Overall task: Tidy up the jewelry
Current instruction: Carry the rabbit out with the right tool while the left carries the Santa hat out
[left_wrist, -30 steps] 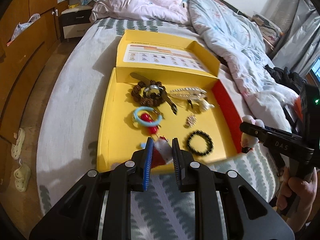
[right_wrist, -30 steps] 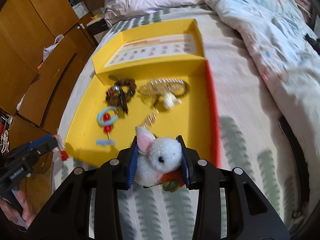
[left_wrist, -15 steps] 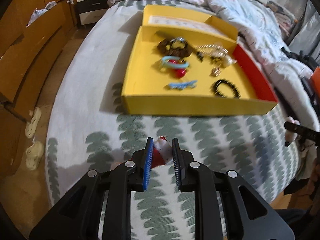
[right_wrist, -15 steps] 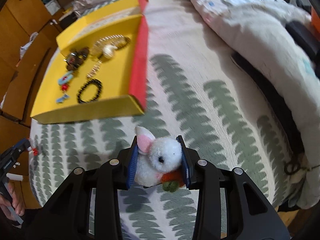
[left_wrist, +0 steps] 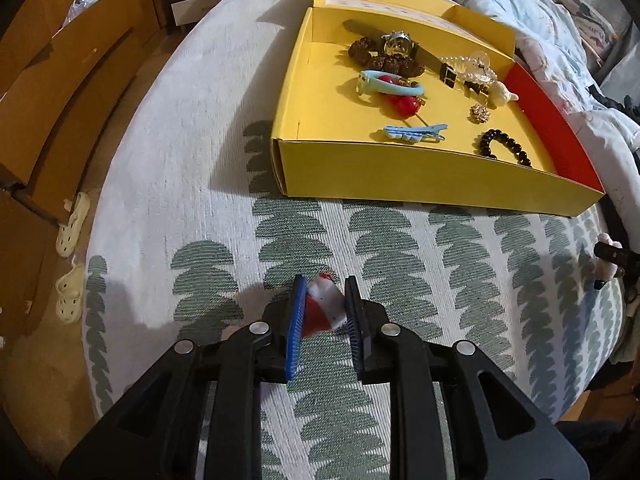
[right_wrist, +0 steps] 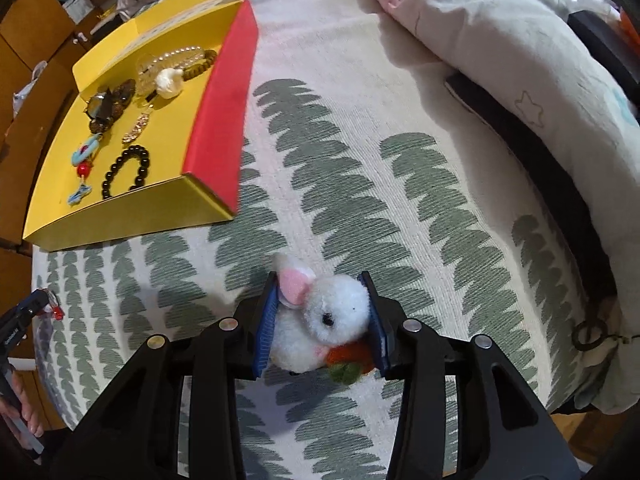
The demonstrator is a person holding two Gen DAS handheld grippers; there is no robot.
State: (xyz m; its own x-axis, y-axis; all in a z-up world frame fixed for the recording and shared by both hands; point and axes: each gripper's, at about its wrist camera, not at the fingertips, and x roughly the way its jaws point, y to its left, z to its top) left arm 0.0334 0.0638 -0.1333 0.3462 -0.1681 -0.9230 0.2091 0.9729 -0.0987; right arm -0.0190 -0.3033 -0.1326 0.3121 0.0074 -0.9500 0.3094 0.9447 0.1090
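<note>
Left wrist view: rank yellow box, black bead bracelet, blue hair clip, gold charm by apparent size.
1. yellow box, by far the largest.
2. and 3. black bead bracelet and blue hair clip: they look alike in extent and the box wall hides part of the bracelet, so unranked.
4. gold charm, smallest.

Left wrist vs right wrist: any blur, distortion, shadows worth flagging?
Left wrist: sharp; fisheye bows the yellow box, which casts a hard shadow to its left. Right wrist: plush rabbit crisp, box edges slightly soft, corners vignetted.
</note>
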